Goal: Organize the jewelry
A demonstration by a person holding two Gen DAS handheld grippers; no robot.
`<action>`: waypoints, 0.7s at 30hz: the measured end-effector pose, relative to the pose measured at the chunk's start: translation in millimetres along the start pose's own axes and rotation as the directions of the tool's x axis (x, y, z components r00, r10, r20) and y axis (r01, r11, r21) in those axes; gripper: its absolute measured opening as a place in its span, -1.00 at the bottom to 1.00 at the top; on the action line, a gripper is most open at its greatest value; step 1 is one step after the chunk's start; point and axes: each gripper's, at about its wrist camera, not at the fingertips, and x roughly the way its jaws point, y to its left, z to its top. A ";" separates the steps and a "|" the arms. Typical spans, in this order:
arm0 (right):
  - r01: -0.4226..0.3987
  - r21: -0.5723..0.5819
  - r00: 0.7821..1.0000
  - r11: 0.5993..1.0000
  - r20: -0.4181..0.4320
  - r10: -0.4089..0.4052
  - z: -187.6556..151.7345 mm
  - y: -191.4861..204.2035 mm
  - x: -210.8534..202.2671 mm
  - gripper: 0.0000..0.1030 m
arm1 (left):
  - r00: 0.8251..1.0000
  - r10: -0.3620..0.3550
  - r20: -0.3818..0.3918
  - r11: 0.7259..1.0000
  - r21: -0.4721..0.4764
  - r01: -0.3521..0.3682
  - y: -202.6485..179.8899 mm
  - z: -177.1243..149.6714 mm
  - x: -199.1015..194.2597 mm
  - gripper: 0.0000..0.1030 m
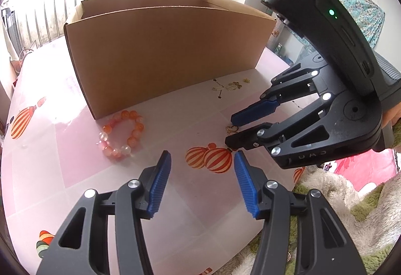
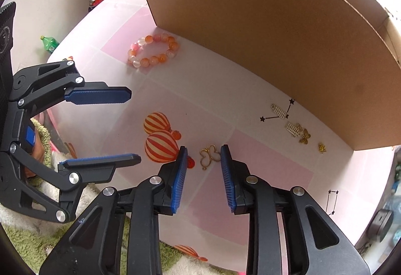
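Note:
A gold open-work pendant [image 2: 210, 155] lies flat on the pink tablecloth [image 2: 250, 174]. My right gripper [image 2: 203, 152] points steeply down over it, open, and its blue pads stand on either side of the pendant without pressing it. The left wrist view shows that gripper [image 1: 230, 130] with the pendant [image 1: 231, 129] at its tips. An orange and white bead bracelet [image 1: 130, 141] [image 2: 161, 58] lies by the near corner of the cardboard box [image 1: 163, 54] [image 2: 263, 24]. My left gripper [image 1: 203, 154] [image 2: 135, 127] hangs open over a balloon print, holding nothing.
Small silver and gold charms [image 2: 292, 128] [image 1: 231, 86] lie along the foot of the box's front wall. A fuzzy green and white blanket [image 1: 351, 199] lies past the table's near edge. On the floor stands a green bottle [image 2: 50, 44].

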 end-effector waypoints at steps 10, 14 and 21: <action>0.019 -0.024 0.999 1.000 0.027 -0.018 1.0 10.4 4.7 -0.81 | 1.000 0.001 0.002 1.000 -0.007 -0.001 5.9 -2.3 0.2 -0.01; 0.021 -0.051 0.999 0.998 0.026 -0.020 2.4 14.8 4.4 -0.85 | 1.000 0.000 0.005 1.000 -0.006 0.000 6.9 -3.3 -0.6 -0.01; -0.012 -0.046 1.000 0.999 0.027 0.013 3.8 16.5 1.2 -1.00 | 1.000 0.003 0.002 1.000 -0.014 -0.003 11.0 -4.2 1.4 -0.01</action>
